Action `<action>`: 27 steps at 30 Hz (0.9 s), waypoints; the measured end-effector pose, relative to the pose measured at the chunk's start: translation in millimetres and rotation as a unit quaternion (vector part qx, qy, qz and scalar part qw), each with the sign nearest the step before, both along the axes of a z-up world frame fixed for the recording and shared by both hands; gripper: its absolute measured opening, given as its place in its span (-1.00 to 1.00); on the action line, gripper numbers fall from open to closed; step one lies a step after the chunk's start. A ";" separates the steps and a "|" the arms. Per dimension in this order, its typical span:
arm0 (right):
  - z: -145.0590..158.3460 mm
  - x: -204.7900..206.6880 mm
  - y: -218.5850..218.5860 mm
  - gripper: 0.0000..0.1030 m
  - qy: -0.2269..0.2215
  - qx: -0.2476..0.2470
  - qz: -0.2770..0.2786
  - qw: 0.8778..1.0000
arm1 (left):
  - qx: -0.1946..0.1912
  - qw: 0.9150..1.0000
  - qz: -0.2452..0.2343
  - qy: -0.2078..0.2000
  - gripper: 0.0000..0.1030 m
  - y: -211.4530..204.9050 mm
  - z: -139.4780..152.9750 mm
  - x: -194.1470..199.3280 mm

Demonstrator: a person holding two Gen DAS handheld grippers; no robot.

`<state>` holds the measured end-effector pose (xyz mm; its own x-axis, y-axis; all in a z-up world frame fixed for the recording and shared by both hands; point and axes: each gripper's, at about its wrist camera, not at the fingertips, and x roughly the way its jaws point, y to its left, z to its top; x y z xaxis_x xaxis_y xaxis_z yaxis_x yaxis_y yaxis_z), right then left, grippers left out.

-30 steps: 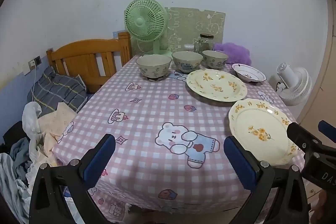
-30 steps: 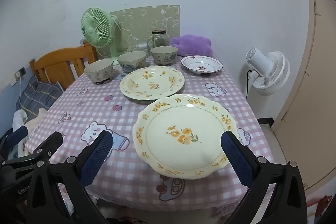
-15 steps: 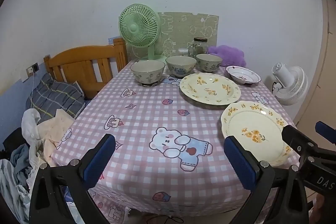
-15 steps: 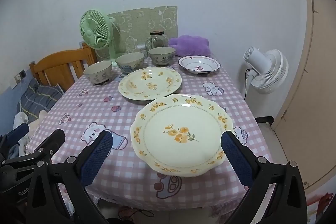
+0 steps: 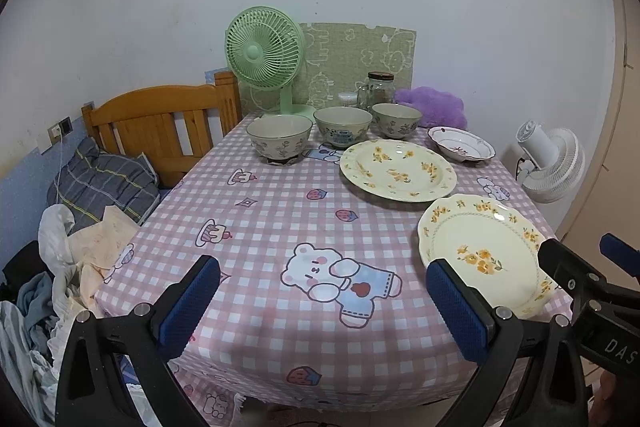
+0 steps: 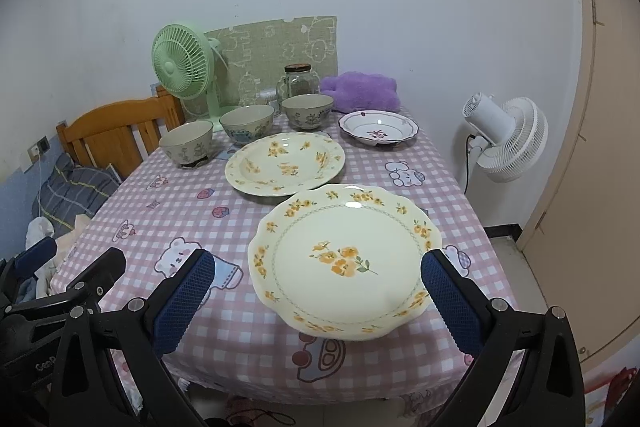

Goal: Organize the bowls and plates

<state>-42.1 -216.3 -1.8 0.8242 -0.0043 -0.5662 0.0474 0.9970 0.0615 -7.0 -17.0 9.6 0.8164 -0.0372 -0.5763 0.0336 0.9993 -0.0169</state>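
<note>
Plates (image 6: pixel 344 263) on checked table (image 5: pixel 280 219), both grippers (image 5: pixel 320 301) (image 6: pixel 316 291) level before it, jaws wide, empty

Three bowls (image 5: pixel 279 138), three plates (image 5: pixel 397 170) (two yellow-flowered), two fans (image 5: pixel 264 55).

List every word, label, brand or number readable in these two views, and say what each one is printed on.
"DAS": white letters, cut off by the frame edge, on the black body of the right hand-held gripper, seen in the left wrist view.
"Cenp" or "Genp": white letters, partly hidden and uncertain, on the black body of the left hand-held gripper, seen in the right wrist view.
Tablecloth, plates, bowls, jar: pictures only, no readable text.
</note>
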 end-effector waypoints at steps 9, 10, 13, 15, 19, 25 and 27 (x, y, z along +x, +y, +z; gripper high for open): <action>1.2 1.3 -0.7 1.00 0.001 -0.004 -0.001 1.000 | -0.001 1.000 -0.001 0.001 0.99 -1.9 -0.5 1.5; 1.1 1.4 -0.6 1.00 0.001 -0.004 -0.001 1.000 | -0.001 1.000 -0.001 0.001 0.99 -1.8 -0.5 1.3; 1.1 1.2 -0.5 1.00 0.001 -0.003 -0.002 1.000 | -0.001 1.000 -0.001 0.001 0.99 -1.4 -0.4 1.5; 1.3 1.1 -0.3 1.00 0.001 -0.004 -0.002 1.000 | -0.001 1.000 0.000 0.001 0.99 -1.3 -0.4 1.3; 1.5 1.5 -0.4 1.00 -0.001 -0.005 -0.001 1.000 | -0.001 1.000 -0.001 0.001 0.99 -0.7 -0.5 1.1; 1.6 1.5 -0.4 1.00 0.000 -0.005 -0.001 1.000 | -0.001 1.000 -0.001 0.001 0.99 -1.0 -0.3 1.1; 1.6 1.6 -0.5 1.00 0.000 -0.005 -0.002 1.000 | -0.001 1.000 -0.001 0.001 0.98 -0.9 -0.1 1.4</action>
